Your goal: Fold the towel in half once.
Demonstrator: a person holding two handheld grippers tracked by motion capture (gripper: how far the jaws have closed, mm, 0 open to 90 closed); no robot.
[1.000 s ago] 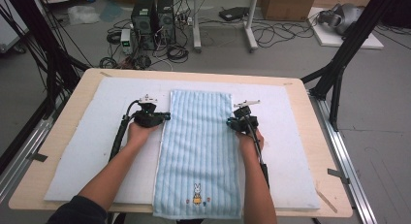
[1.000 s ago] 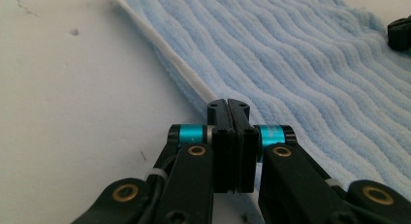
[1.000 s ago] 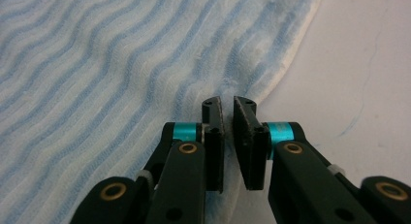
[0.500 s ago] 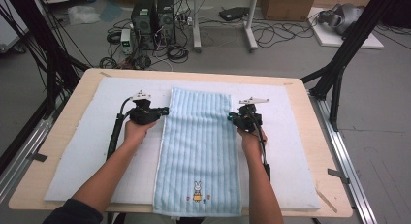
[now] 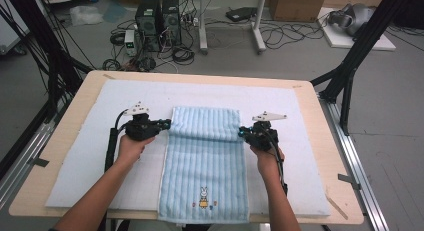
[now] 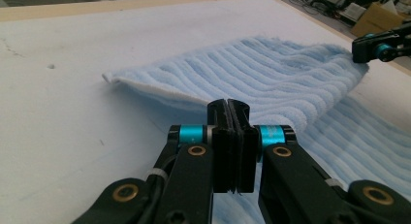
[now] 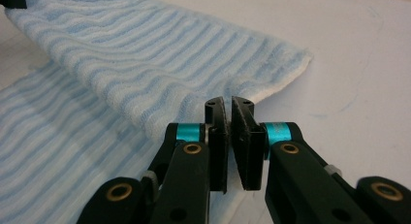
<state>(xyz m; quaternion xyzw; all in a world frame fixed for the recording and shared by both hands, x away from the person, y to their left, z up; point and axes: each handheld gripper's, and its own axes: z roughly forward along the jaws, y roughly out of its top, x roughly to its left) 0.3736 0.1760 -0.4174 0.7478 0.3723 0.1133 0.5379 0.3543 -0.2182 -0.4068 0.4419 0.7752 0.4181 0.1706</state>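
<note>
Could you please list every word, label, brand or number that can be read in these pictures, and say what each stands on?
None can be read.
The blue towel bears a small embroidered rabbit with tiny marks beside it, too small to read.
The grippers and the computer towers on the floor show no legible label.

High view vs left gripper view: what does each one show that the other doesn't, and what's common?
High view alone: the rabbit picture near the towel's close end, both forearms, the left gripper from outside, and the computers and cables on the floor beyond the table.

Left gripper view alone: its own jaws seen close, shut on the towel's folded edge, and the white underside lifted off the white mat.

Both: the striped blue towel with its far end folded over, the mat, and the right gripper at the opposite edge.
</note>
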